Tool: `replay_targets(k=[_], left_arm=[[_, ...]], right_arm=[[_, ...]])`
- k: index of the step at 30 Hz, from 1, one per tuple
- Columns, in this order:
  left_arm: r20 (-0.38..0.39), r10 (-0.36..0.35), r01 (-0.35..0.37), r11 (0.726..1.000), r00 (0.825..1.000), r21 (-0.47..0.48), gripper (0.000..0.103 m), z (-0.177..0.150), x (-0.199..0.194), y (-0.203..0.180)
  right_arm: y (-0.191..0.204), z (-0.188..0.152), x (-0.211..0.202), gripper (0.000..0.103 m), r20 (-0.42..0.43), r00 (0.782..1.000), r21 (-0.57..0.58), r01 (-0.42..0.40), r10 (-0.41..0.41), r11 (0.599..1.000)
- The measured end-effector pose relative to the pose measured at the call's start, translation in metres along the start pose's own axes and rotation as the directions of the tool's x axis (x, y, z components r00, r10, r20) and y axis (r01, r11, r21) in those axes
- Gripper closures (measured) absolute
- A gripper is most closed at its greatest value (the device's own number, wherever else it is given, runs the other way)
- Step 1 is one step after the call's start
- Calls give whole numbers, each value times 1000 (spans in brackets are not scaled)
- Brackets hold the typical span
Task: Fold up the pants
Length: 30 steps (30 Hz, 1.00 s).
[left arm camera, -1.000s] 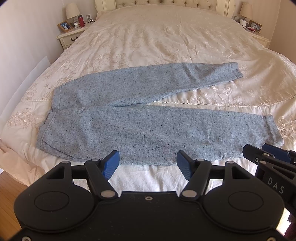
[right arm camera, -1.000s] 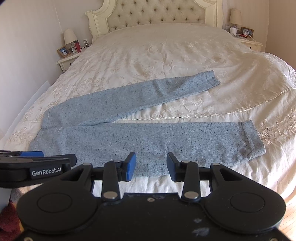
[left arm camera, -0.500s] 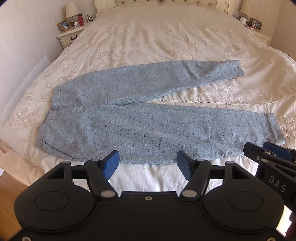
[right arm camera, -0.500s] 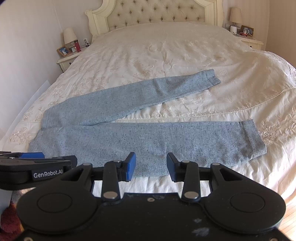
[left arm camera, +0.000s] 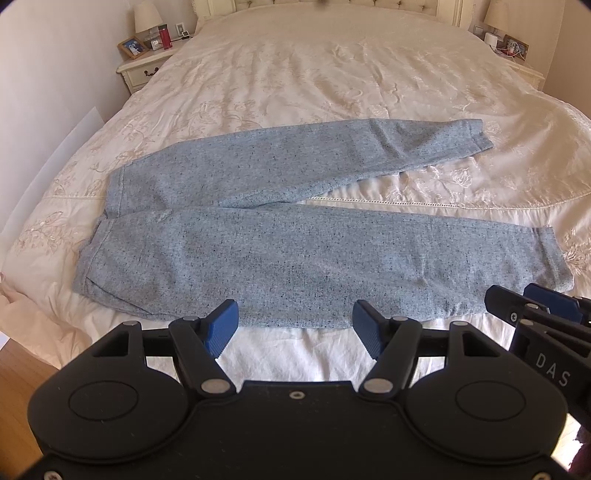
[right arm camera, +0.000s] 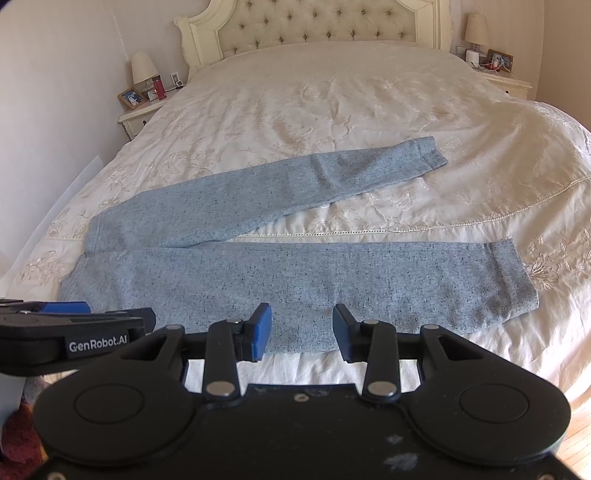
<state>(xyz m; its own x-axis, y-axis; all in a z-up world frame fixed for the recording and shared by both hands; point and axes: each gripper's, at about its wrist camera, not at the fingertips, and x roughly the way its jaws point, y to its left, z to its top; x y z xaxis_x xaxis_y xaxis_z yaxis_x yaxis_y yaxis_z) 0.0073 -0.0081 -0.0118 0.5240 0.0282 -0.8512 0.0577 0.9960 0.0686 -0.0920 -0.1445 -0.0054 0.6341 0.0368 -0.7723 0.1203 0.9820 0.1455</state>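
Hovering with left claw [left arm camera: 293, 326] and right claw [right arm camera: 301, 332] both spread wide, empty, just short of grey sweatpants [left arm camera: 295, 258] on bed [left arm camera: 332, 74]. Long axis crosswise ahead: waistband toward left claw, cuffs toward right; far leg splayed away.

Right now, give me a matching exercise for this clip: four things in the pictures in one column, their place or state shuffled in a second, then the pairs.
Things:
1. pants
2. left hand-held gripper
3. red bottle
4. tufted headboard

Place or state:
A. on the nightstand, beside a picture frame
B. open, holding nothing
C. at the far end of the bed
D. spread flat, legs apart in a V

Pairs: 1-D, 2-B, 3-A, 4-C
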Motion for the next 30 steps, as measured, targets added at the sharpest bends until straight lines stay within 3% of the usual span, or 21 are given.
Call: replay_targets(k=[30], left_arm=[[-27, 6, -6, 1000, 1000, -1, 34, 10, 11, -1]], right_arm=[[0, 7, 10, 63, -20, 1000, -1, -12, 12, 1000]])
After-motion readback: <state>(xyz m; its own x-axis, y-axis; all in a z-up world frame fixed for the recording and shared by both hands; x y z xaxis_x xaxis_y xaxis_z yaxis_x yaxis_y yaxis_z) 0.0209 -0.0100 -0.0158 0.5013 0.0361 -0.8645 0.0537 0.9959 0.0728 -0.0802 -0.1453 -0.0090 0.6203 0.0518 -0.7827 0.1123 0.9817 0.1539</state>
